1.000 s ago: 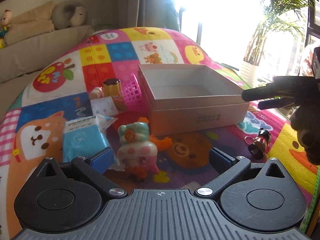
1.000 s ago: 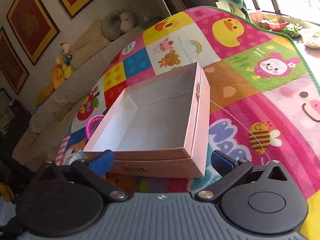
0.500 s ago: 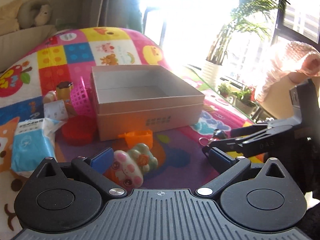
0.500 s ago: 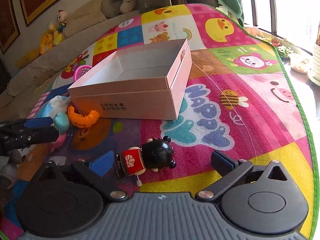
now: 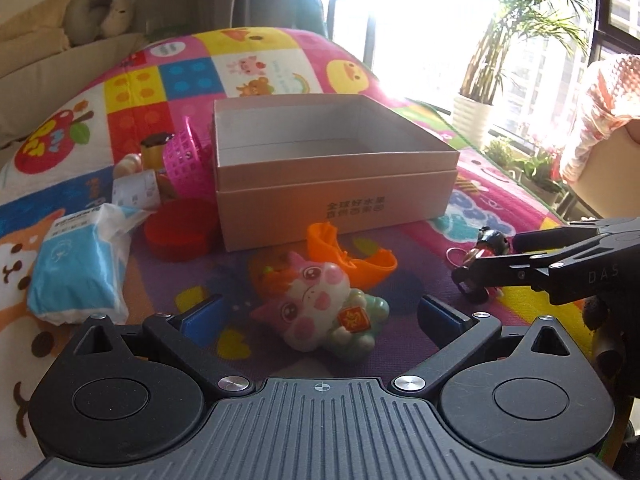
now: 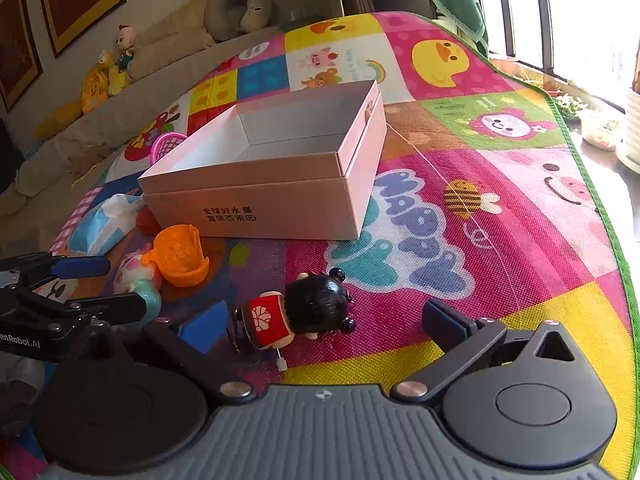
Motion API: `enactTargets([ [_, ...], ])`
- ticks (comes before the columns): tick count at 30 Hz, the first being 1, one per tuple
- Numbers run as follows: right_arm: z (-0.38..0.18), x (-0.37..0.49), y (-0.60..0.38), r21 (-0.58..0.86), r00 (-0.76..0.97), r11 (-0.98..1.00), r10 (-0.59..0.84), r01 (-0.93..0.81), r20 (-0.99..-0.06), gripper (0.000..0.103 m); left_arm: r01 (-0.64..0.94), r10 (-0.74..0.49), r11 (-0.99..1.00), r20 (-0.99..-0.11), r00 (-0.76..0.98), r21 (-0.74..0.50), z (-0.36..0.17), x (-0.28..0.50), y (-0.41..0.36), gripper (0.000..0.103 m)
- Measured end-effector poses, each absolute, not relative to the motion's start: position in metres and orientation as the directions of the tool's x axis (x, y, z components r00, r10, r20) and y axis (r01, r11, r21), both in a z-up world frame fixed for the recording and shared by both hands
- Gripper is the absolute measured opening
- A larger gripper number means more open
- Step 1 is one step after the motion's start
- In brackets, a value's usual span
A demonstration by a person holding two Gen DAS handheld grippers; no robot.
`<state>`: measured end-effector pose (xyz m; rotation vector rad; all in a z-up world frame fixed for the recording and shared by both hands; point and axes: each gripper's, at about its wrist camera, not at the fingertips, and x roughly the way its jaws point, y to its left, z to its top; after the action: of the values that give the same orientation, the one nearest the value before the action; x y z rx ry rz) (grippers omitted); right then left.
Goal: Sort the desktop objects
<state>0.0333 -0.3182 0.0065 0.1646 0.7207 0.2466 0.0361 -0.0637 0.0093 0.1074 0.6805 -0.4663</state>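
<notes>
A pink and mint cat toy (image 5: 320,308) lies on its back on the colourful mat, between the open fingers of my left gripper (image 5: 322,314). The same cat toy (image 6: 136,276) shows partly behind my left gripper (image 6: 102,284) in the right wrist view. A black-haired doll (image 6: 304,314) with a red body lies between the open fingers of my right gripper (image 6: 326,324), close to the left finger. From the left wrist view, the doll (image 5: 486,248) sits at the tips of my right gripper (image 5: 488,256). An empty pale pink box (image 5: 332,168) stands behind the toys.
An orange scoop (image 5: 348,256) lies between the cat toy and the box. Left of the box are a red lid (image 5: 180,232), a blue tissue pack (image 5: 76,268), a magenta basket (image 5: 188,164) and a brown-capped bottle (image 5: 154,152). A sofa with plush toys (image 6: 108,72) lies beyond.
Both grippers have come lower and closer to the mat. The cat toy has rolled face-up between my left fingers. My right gripper has closed in around the doll.
</notes>
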Motion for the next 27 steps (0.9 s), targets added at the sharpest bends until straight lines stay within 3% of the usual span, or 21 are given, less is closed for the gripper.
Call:
enactTargets([
  [8, 0.008, 0.031, -0.318, 0.232, 0.720, 0.955, 0.292, -0.184, -0.629, 0.103, 0.460, -0.390, 0.886, -0.635, 0.667, -0.062, 0.003, 0.046, -0.077, 0.103],
  [10, 0.008, 0.031, -0.319, 0.240, 0.722, 0.953, 0.296, -0.182, -0.626, 0.103, 0.460, -0.385, 0.887, -0.634, 0.671, -0.051, 0.004, 0.044, -0.078, 0.098],
  [12, 0.008, 0.031, -0.320, 0.244, 0.723, 0.953, 0.296, -0.180, -0.624, 0.103, 0.467, -0.379, 0.884, -0.638, 0.671, -0.034, 0.004, 0.039, -0.079, 0.087],
  [16, 0.007, 0.031, -0.319, 0.239, 0.723, 0.955, 0.292, -0.178, -0.626, 0.103, 0.482, -0.358, 0.876, -0.642, 0.678, 0.020, 0.003, 0.024, -0.084, 0.086],
  [22, 0.008, 0.031, -0.318, 0.226, 0.724, 0.957, 0.284, -0.179, -0.629, 0.103, 0.464, -0.329, 0.885, -0.648, 0.687, 0.044, 0.003, 0.014, -0.088, 0.073],
  [27, 0.012, 0.028, -0.306, 0.139, 0.734, 0.967, 0.253, -0.214, -0.631, 0.103, 0.431, -0.306, 0.901, -0.650, 0.695, 0.038, 0.003, 0.016, -0.083, 0.071],
])
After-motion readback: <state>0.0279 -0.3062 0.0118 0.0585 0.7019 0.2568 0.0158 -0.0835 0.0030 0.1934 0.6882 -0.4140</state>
